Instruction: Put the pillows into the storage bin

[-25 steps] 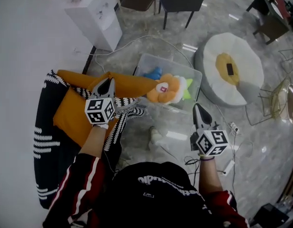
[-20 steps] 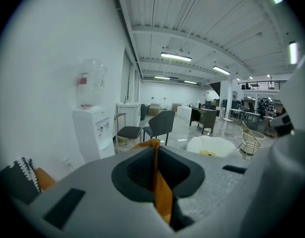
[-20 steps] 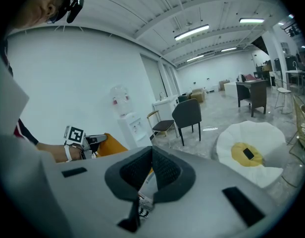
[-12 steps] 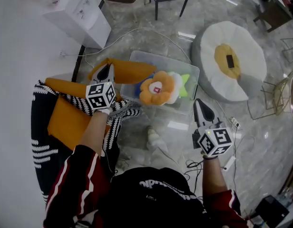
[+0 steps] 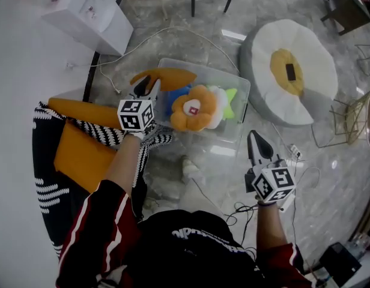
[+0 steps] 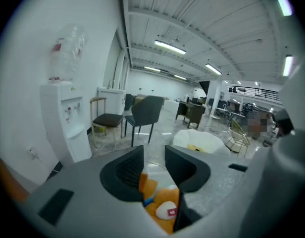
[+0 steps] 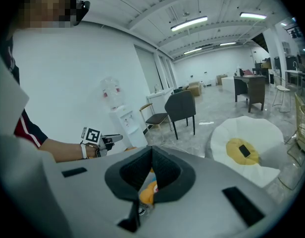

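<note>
Where head view hides gap, left tongs (image 6: 153, 155) show just opened, empty.

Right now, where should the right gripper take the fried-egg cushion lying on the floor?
Probably the near rim of the fried-egg cushion, approached low from the person's side: its top is broad and flat, offering nothing to pinch, while the edge bulges. The right gripper, now shut, must open first.

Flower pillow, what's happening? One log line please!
left tongs: just opening, nothing between | right tongs: shut, empty | flower pillow: in storage bin
</note>
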{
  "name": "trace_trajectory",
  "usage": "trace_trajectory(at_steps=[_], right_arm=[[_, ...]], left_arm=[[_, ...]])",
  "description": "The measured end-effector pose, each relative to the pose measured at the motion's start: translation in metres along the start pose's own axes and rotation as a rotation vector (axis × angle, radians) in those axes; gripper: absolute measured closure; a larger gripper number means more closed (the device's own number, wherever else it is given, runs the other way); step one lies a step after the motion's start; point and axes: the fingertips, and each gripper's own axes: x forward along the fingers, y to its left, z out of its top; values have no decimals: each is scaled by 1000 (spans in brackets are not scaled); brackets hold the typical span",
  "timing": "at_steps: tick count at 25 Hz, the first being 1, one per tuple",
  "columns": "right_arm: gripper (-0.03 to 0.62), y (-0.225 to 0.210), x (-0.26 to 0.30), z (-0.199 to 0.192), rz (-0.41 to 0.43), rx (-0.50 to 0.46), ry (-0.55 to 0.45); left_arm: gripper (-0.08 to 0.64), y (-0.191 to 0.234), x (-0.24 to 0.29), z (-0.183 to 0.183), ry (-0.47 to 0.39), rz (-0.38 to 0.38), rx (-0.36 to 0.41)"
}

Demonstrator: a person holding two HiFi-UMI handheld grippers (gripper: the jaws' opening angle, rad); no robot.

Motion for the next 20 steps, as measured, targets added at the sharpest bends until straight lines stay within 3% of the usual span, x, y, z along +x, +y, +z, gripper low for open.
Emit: trace_trajectory(at_steps=[3,7,15,20], right_arm=[[589,3,1,-1,11,2,-3],[589,19,3,12,48,-10,-26],[589,41,-5,28,85,-55,-51],[589,77,-15,34,134,-98,-70]], left_arm=[[436,-26,-15,-29,42,-47,0],[436,-29,-42,-39,47,-25,-14],[436,-21,-82,-15,-30,34,-27],[436,-17,-128,2,-97,74,-33]])
